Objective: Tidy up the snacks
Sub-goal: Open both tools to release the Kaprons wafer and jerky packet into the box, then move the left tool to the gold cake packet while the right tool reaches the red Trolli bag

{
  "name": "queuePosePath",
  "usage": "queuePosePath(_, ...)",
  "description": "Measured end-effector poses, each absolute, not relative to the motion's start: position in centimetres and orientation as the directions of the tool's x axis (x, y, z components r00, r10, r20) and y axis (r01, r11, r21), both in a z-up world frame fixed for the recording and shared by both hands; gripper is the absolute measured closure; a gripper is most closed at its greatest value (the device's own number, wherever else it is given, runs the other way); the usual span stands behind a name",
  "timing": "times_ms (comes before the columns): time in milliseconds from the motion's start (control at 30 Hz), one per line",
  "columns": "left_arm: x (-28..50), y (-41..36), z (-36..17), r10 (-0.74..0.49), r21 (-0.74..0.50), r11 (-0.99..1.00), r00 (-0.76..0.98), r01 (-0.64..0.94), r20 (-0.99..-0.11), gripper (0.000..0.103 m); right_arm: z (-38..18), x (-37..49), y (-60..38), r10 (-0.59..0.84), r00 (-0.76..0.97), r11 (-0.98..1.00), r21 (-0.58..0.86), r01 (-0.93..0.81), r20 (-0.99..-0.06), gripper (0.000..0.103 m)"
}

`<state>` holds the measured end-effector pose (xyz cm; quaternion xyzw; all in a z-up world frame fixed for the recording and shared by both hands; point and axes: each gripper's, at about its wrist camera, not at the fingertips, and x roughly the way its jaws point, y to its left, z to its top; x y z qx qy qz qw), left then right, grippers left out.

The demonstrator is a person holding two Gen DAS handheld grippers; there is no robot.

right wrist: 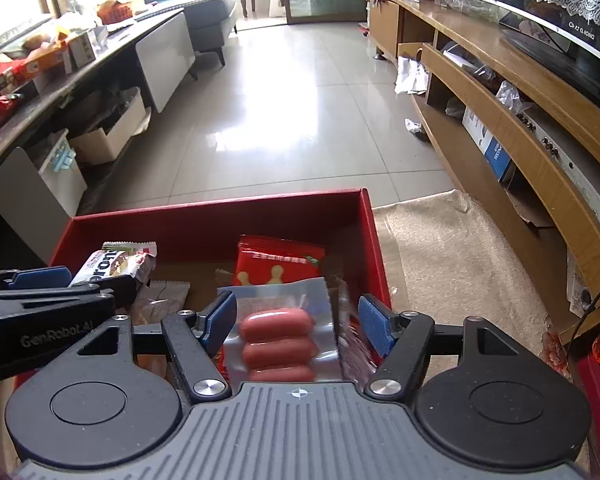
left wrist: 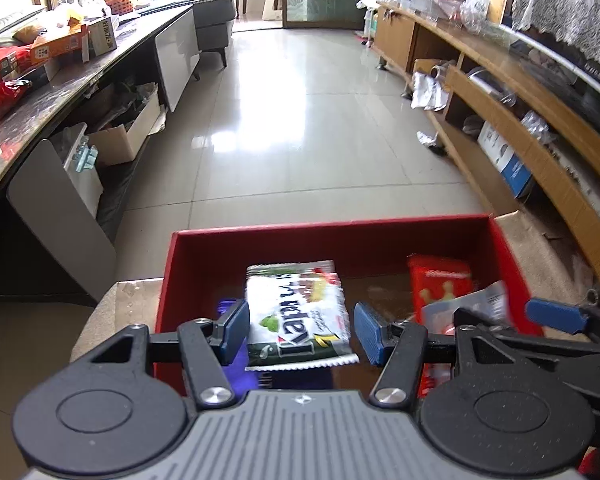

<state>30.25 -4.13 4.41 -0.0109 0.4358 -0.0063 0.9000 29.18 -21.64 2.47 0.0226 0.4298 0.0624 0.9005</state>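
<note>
A red box (left wrist: 332,228) stands on a beige-covered table, also in the right wrist view (right wrist: 220,204). My left gripper (left wrist: 302,328) is open over the box, its pads either side of a white and green snack packet (left wrist: 296,312) that appears to be dropping or lying loose in the box. My right gripper (right wrist: 298,322) is open over a clear pack of red sausages (right wrist: 278,340), also loose between its pads. A red snack packet (right wrist: 278,258) lies at the back of the box, also in the left wrist view (left wrist: 440,284).
A long dark table (left wrist: 40,92) with snack boxes and bags runs along the left. A wooden TV cabinet (right wrist: 520,92) runs along the right. Tiled floor (left wrist: 312,120) lies beyond the box. The beige cloth (right wrist: 452,256) covers the table to the box's right.
</note>
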Motion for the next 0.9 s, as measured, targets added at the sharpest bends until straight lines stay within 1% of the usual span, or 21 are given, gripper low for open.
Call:
queuePosePath(100,29.9,-4.3,5.2,-0.038,-0.036,0.999,0.636,0.016,-0.771,0.048,2.5,29.1,-21.9,0.124,0.623,0.992,0.089,-0.088,-0.773,0.026)
queuePosePath(167,29.6,-4.5,5.6,-0.048,-0.044,0.999,0.646,0.022,-0.761,0.039,2.7,28.9,-21.9,0.121,0.626,0.992,0.082,-0.091,-0.771,0.025)
queuePosePath(233,29.2,-4.6,5.9,-0.060,-0.051,0.998,0.651,0.033,-0.757,0.038,3.0,28.6,-21.9,0.120,0.634,0.992,0.074,-0.100,-0.764,0.022)
queuePosePath(400,28.5,-4.3,6.5,-0.063,-0.063,0.998,0.655,0.023,-0.753,0.038,3.9,27.9,-21.4,0.097,0.656,0.993,0.027,-0.116,-0.749,0.022)
queuePosePath(567,27.0,-3.6,6.8,-0.060,-0.071,0.997,0.655,0.010,-0.753,0.038,4.3,27.1,-21.5,0.086,0.650,0.993,0.010,-0.121,-0.755,0.022)
queuePosePath(900,21.7,-2.0,6.0,-0.104,-0.121,0.993,0.610,0.013,-0.786,0.038,6.0,23.5,-21.6,0.046,0.637,0.990,-0.049,-0.130,-0.769,0.022)
